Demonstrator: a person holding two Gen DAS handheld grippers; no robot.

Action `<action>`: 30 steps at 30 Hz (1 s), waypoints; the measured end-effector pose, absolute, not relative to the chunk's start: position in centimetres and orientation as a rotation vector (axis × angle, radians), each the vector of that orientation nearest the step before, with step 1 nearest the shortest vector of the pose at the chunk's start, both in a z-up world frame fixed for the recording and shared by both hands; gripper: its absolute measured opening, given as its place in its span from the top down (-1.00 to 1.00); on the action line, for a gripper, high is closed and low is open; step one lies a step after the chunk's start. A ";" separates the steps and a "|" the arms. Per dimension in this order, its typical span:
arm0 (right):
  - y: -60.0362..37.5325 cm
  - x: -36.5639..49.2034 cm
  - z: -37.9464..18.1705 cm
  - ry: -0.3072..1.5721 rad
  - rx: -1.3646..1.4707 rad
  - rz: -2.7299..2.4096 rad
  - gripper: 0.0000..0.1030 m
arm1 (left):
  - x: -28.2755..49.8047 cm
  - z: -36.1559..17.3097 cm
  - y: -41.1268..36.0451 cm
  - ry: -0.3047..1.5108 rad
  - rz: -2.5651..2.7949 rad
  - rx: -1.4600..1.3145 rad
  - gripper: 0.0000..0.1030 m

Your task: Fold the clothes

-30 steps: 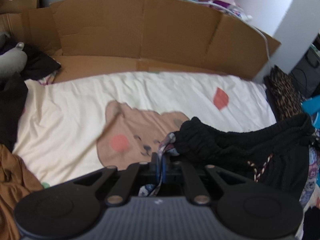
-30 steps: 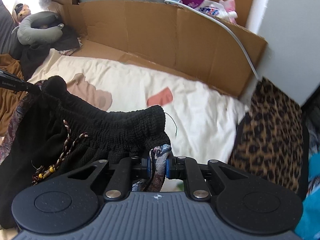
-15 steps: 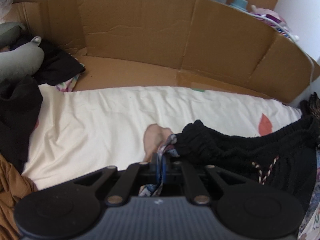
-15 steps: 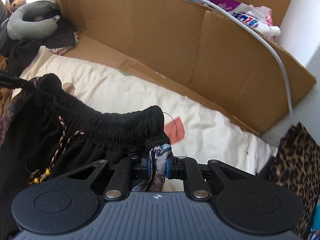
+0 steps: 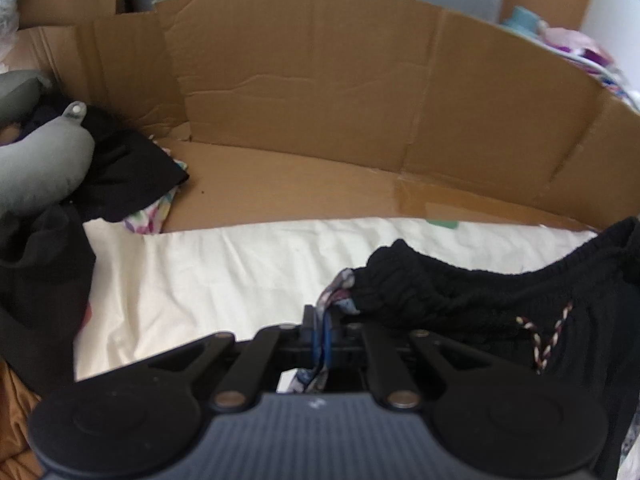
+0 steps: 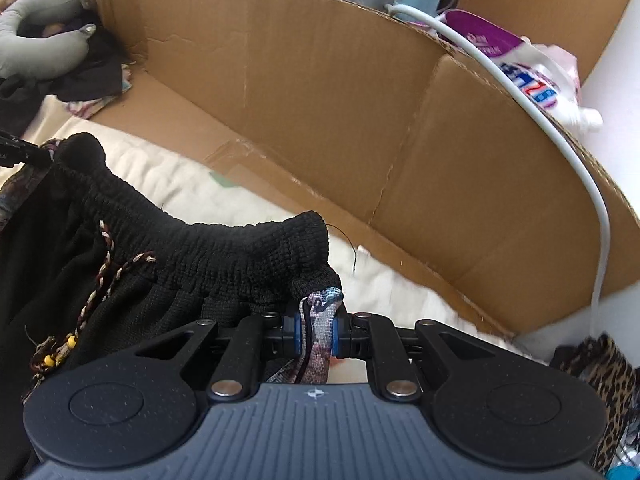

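A black garment with an elastic waistband (image 5: pixel 472 292) (image 6: pixel 224 256) and a braided drawstring (image 6: pixel 108 264) hangs stretched between my two grippers above a cream sheet (image 5: pixel 224 280). My left gripper (image 5: pixel 325 334) is shut on the waistband's left corner, where patterned fabric shows. My right gripper (image 6: pixel 314 334) is shut on the opposite corner, pinching patterned cloth between blue pads. In the right wrist view, the left gripper's tip (image 6: pixel 20 154) shows at the far left edge, holding the waistband's other end.
A bent cardboard wall (image 5: pixel 360 92) (image 6: pixel 360 112) stands behind the sheet. A grey neck pillow (image 5: pixel 36 168) and dark clothes (image 5: pixel 120 168) lie at left. A white cable (image 6: pixel 560 128), a detergent pouch (image 6: pixel 528 72) and leopard-print cloth (image 6: pixel 600 380) are at right.
Both grippers have carried the black garment forward toward the cardboard wall, which now looms larger. The bear print on the sheet has dropped out of the left wrist view. Both grips are unchanged.
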State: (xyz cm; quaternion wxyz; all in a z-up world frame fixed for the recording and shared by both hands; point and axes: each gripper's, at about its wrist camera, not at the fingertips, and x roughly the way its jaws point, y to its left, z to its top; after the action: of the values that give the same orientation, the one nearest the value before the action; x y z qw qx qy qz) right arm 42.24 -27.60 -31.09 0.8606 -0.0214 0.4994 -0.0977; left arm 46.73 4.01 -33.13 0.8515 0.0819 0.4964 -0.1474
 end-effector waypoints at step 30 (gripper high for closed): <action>-30.7 28.4 -27.4 0.934 0.247 -0.320 0.34 | 39.0 -29.8 4.3 1.093 -0.286 0.176 0.33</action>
State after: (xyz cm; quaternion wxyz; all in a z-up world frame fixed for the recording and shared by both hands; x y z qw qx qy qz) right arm 28.40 -30.68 -27.45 0.8733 0.1181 0.4472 -0.1533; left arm 38.98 4.34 -29.83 0.8409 0.0831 0.5174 -0.1352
